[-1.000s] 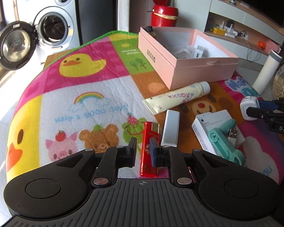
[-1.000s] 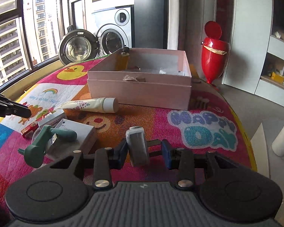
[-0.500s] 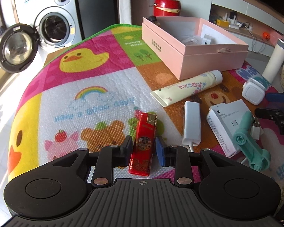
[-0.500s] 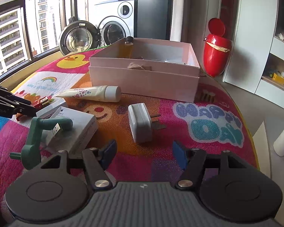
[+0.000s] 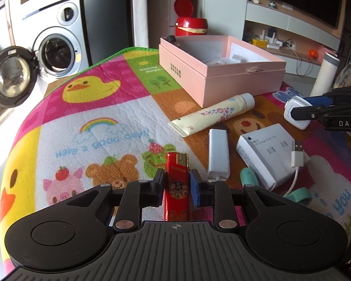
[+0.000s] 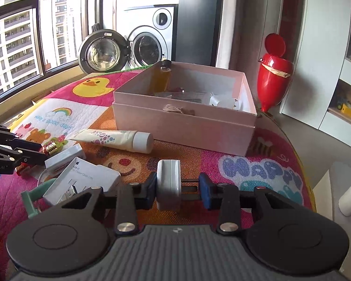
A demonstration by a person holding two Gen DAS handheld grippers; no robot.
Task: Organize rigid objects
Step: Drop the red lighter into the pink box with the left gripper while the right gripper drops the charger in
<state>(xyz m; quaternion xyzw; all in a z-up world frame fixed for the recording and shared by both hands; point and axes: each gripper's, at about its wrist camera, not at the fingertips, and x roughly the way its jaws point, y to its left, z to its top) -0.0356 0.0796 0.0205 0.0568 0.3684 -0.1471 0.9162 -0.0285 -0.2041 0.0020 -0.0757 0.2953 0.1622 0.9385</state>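
While the left hand-held gripper [image 5: 177, 184] clamps the red lighter [image 5: 177, 182], the right hand-held gripper [image 6: 177, 190] grips the white charger plug [image 6: 169, 185]. The pink box [image 6: 184, 126] stands open behind them.

The left gripper [image 5: 177, 188] is matte black plastic with a ribbed centre plate, two round discs at its sides, silver screws on its linkage arms, and one blue finger pad. The right gripper [image 6: 177, 190] matches, with blue pads on both fingers; white "DAS" lettering marks its side.
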